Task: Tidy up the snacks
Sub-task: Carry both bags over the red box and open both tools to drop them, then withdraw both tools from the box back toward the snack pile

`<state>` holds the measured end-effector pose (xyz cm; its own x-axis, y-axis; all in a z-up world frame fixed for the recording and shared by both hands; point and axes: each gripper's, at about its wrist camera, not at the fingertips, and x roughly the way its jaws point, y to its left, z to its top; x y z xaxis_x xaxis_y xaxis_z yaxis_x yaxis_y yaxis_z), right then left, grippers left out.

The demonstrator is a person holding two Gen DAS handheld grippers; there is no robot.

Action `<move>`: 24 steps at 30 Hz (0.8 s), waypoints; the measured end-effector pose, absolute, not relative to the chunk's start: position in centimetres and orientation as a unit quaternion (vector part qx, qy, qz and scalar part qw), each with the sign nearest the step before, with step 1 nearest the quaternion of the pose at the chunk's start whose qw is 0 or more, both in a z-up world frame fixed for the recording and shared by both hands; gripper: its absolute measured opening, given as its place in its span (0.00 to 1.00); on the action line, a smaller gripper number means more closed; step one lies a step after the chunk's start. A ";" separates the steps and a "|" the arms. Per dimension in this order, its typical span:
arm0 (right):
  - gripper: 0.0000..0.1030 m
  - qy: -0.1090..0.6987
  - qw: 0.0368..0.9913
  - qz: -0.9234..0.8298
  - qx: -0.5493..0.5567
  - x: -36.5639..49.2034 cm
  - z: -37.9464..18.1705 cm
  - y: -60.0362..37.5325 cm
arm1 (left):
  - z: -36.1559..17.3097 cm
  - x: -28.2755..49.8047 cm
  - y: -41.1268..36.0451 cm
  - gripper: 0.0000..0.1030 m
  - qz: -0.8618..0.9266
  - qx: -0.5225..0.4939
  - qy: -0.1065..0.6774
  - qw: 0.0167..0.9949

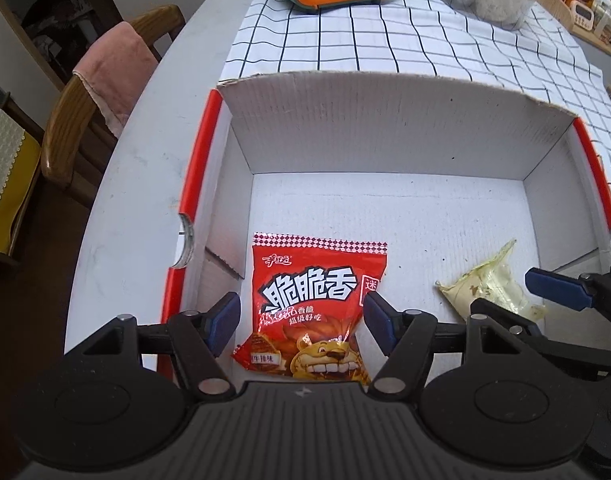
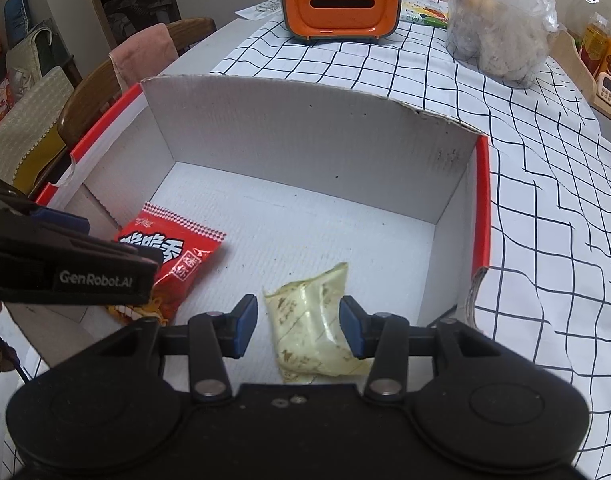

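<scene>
A red snack bag (image 1: 309, 304) with a cartoon lion lies face up on the floor of a white cardboard box (image 1: 385, 132) with red rims. My left gripper (image 1: 301, 320) straddles the bag across its width, blue pads pressed at its pinched sides. To its right in the same box sits a pale yellow crumpled packet (image 2: 309, 328). My right gripper (image 2: 297, 322) is shut on it, its pads narrow around it. In the right wrist view the left gripper's fingers (image 2: 105, 256) cover part of the red bag (image 2: 177, 252). Both grippers point steeply down into the box.
The box (image 2: 305, 132) stands on a black-and-white checked cloth (image 2: 545, 200). Behind it are an orange tissue holder (image 2: 339, 0) and a clear plastic bag of items (image 2: 501, 28). A wooden chair with a pink towel (image 1: 109, 72) is at the left; jars (image 2: 601, 60) at the far right.
</scene>
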<state>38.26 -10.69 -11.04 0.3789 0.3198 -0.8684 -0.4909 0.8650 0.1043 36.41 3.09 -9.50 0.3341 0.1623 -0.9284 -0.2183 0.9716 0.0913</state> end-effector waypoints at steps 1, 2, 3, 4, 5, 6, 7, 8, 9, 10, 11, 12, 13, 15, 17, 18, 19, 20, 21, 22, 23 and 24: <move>0.44 0.501 0.825 0.246 -0.085 38.1 -10.9 -10.8 | -9.2 36.3 3.2 0.66 0.115 -0.027 0.563 0.818; 0.44 0.500 0.826 0.247 -0.085 37.9 -10.7 -10.8 | -9.0 36.0 3.3 0.66 0.114 -0.028 0.560 0.820; 0.44 0.498 0.827 0.248 -0.084 37.7 -10.5 -10.9 | -8.7 35.7 3.4 0.66 0.113 -0.030 0.558 0.822; 0.45 0.496 0.828 0.249 -0.082 37.5 -10.2 -11.1 | -8.3 35.4 3.3 0.66 0.110 -0.031 0.555 0.824; 0.46 0.493 0.830 0.248 -0.079 37.2 -9.9 -11.2 | -8.1 35.1 3.3 0.66 0.108 -0.031 0.553 0.826; 0.47 0.491 0.832 0.247 -0.077 37.0 -9.5 -11.4 | -7.8 34.8 3.3 0.67 0.107 -0.032 0.551 0.827; 0.48 0.488 0.834 0.246 -0.075 36.8 -9.1 -11.6 | -7.5 34.5 3.3 0.67 0.105 -0.034 0.548 0.829; 0.52 0.484 0.837 0.246 -0.071 36.6 -8.7 -11.8 | -7.2 34.2 3.3 0.67 0.102 -0.036 0.546 0.831; 0.57 0.480 0.839 0.245 -0.067 36.5 -8.3 -12.0 | -6.9 33.8 3.2 0.67 0.100 -0.038 0.544 0.832; 0.60 0.476 0.843 0.243 -0.064 36.2 -7.9 -12.3 | -6.6 33.5 3.2 0.67 0.098 -0.038 0.541 0.834; 0.61 0.472 0.846 0.242 -0.060 35.9 -7.5 -12.5 | -6.3 33.2 3.1 0.67 0.097 -0.038 0.538 0.836; 0.61 0.469 0.847 0.242 -0.057 35.6 -7.1 -12.7 | -6.0 32.8 3.1 0.67 0.094 -0.038 0.535 0.839; 0.61 0.467 0.848 0.242 -0.055 35.4 -6.7 -13.0 | -5.7 32.4 3.0 0.67 0.091 -0.038 0.532 0.841; 0.65 0.462 0.852 0.241 -0.052 34.6 -6.0 -13.3 | -5.0 31.7 2.9 0.69 0.086 -0.038 0.526 0.845; 0.75 0.457 0.854 0.242 -0.048 33.8 -5.3 -13.6 | -4.2 30.8 2.7 0.72 0.082 -0.038 0.518 0.851; 0.78 0.453 0.857 0.243 -0.046 33.4 -4.9 -13.8 | -3.9 30.3 2.6 0.72 0.080 -0.038 0.515 0.853; 0.78 0.448 0.859 0.245 -0.043 32.9 -4.5 -13.9 | -3.5 29.8 2.5 0.72 0.079 -0.038 0.512 0.855; 0.78 0.445 0.860 0.247 -0.042 32.4 -4.1 -14.0 | -3.1 29.4 2.5 0.72 0.077 -0.039 0.509 0.856; 0.79 0.442 0.861 0.249 -0.041 31.9 -3.8 -14.1 | -2.8 28.9 2.5 0.72 0.074 -0.040 0.507 0.858; 0.79 0.439 0.862 0.250 -0.040 31.4 -3.4 -14.1 | -2.4 28.4 2.5 0.73 0.071 -0.042 0.504 0.860; 0.80 0.437 0.863 0.250 -0.039 31.0 -3.1 -14.2 | -2.1 27.8 2.5 0.74 0.069 -0.043 0.501 0.861; 0.81 0.434 0.864 0.251 -0.037 30.5 -2.7 -14.4 | -1.7 27.3 2.5 0.75 0.067 -0.045 0.498 0.864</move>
